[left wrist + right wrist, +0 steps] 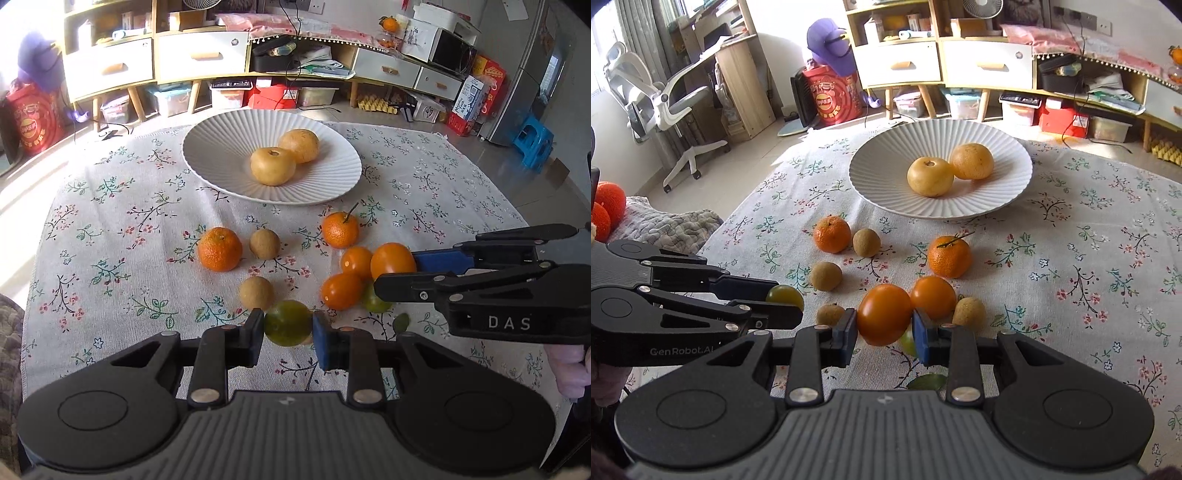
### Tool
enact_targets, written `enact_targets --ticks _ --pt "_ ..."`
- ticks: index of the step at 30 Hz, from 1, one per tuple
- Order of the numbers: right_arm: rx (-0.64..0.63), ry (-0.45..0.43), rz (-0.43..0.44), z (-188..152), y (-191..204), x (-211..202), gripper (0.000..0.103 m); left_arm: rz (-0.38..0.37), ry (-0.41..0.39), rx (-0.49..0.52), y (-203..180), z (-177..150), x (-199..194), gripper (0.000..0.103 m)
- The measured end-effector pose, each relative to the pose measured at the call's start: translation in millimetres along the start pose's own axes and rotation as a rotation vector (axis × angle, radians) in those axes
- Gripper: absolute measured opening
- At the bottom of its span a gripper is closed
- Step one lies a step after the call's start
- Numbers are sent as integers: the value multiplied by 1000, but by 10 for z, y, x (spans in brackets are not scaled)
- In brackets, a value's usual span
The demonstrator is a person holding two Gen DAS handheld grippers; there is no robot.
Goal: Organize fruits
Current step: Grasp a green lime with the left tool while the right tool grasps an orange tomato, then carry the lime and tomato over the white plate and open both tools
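My left gripper (pixel 288 325) is shut on a green tomato (pixel 287 322) just above the cloth; it also shows in the right wrist view (pixel 783 302). My right gripper (pixel 884 326) is shut on an orange tomato (pixel 884 319), seen from the side in the left wrist view (pixel 397 275). A white ribbed plate (pixel 207 155) at the back holds two yellow pears (pixel 272 166). Loose on the cloth lie two tangerines (pixel 219 249), several small brown longans (pixel 265 243), more orange tomatoes (pixel 341 291) and another green tomato (pixel 373 301).
The table wears a floral cloth (pixel 110 221). A quilted cushion (pixel 665 225) lies at its left edge. Behind stand wooden cabinets (pixel 199 55), storage boxes and an office chair (pixel 665 103). A blue stool (pixel 532 142) stands on the floor at the right.
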State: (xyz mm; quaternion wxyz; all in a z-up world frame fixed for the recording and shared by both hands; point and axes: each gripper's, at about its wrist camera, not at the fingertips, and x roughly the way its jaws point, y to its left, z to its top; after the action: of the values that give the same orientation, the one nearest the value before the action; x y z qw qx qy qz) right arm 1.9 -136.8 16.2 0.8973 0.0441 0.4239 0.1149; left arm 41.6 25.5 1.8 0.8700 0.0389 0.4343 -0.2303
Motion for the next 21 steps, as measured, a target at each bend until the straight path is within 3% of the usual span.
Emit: enact_targets --ticks 8,21 --pt "114 -61 -28 330 -204 -51 29 4 -64 -61 -21 309 29 15" --pt "215 -30 -58 606 -426 154 29 45 -88 -96 -26 671 234 15"
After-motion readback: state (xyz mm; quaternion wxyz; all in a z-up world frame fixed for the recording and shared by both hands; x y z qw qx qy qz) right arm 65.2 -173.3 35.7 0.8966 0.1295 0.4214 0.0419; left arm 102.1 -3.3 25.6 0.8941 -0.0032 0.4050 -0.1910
